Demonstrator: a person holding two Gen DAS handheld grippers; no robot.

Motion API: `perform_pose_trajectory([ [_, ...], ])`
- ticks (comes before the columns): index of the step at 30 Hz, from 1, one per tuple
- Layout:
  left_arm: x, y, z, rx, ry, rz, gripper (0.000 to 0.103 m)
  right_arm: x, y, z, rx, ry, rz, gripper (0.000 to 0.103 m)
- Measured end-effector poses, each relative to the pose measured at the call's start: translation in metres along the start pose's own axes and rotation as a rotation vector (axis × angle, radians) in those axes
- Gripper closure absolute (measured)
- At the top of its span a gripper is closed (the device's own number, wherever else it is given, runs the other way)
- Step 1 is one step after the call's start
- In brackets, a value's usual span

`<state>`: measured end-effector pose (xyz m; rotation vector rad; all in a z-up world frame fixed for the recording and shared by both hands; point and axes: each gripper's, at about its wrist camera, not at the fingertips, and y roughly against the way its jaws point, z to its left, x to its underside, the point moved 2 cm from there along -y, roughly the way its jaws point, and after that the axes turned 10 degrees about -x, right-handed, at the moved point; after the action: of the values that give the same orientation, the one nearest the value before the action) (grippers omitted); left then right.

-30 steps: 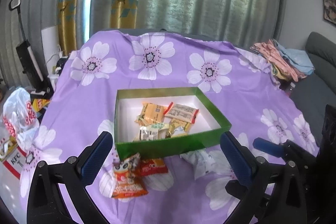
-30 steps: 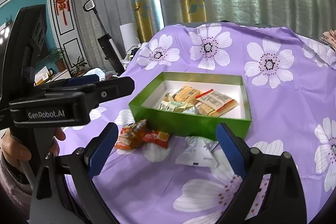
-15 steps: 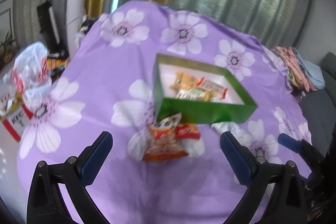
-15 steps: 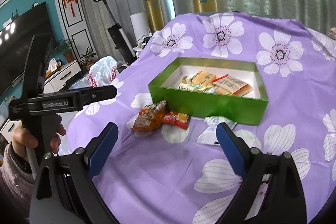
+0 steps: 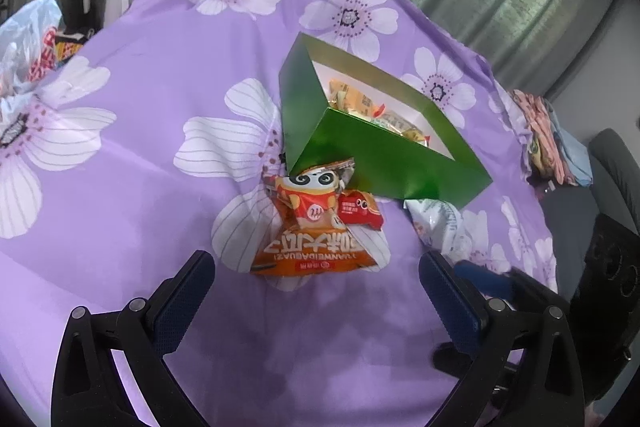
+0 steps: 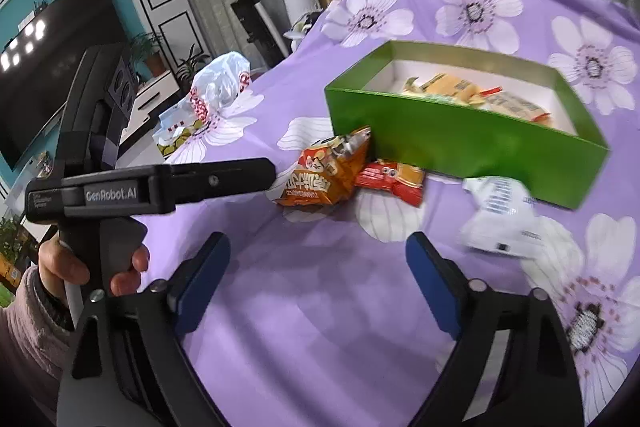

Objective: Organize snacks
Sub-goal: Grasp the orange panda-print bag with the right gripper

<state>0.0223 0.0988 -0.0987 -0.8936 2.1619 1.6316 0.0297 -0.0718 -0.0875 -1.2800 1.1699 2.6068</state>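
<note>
A green box [image 5: 384, 155] with several snack packets inside sits on the purple flowered cloth; it also shows in the right wrist view [image 6: 460, 135]. An orange panda snack bag [image 5: 316, 227] [image 6: 324, 175], a small red packet [image 5: 358, 209] [image 6: 390, 179] and a white packet [image 5: 438, 223] [image 6: 500, 215] lie on the cloth in front of the box. My left gripper [image 5: 316, 295] is open and empty, just short of the orange bag. My right gripper [image 6: 318, 283] is open and empty, nearer than the packets.
The cloth-covered table [image 5: 140, 107] drops off at the left, where a white plastic bag [image 6: 216, 87] lies. Folded clothes [image 5: 548, 135] lie at the far right edge. The left gripper's body [image 6: 160, 187] and the hand holding it fill the left of the right wrist view.
Both grippers have moved in and down toward the loose packets, the left one swinging left and tilting. Both stay open. The snacks have not moved.
</note>
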Motion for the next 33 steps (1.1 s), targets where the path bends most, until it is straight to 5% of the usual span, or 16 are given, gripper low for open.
perform_pose_trajectory([
  [8,-0.01,-0.03,-0.003,0.027,-0.023,0.039,0.002,-0.018,-0.048,-0.014,-0.036,0.003,0.037,0.035],
  [24,-0.015,-0.048,0.002,0.09,0.03,0.094,0.062,-0.026,-0.081,-0.024,-0.111,-0.034,0.091,0.065],
  [33,-0.01,-0.035,-0.006,0.065,0.009,0.066,0.066,-0.023,-0.071,-0.016,-0.135,-0.012,0.071,0.076],
])
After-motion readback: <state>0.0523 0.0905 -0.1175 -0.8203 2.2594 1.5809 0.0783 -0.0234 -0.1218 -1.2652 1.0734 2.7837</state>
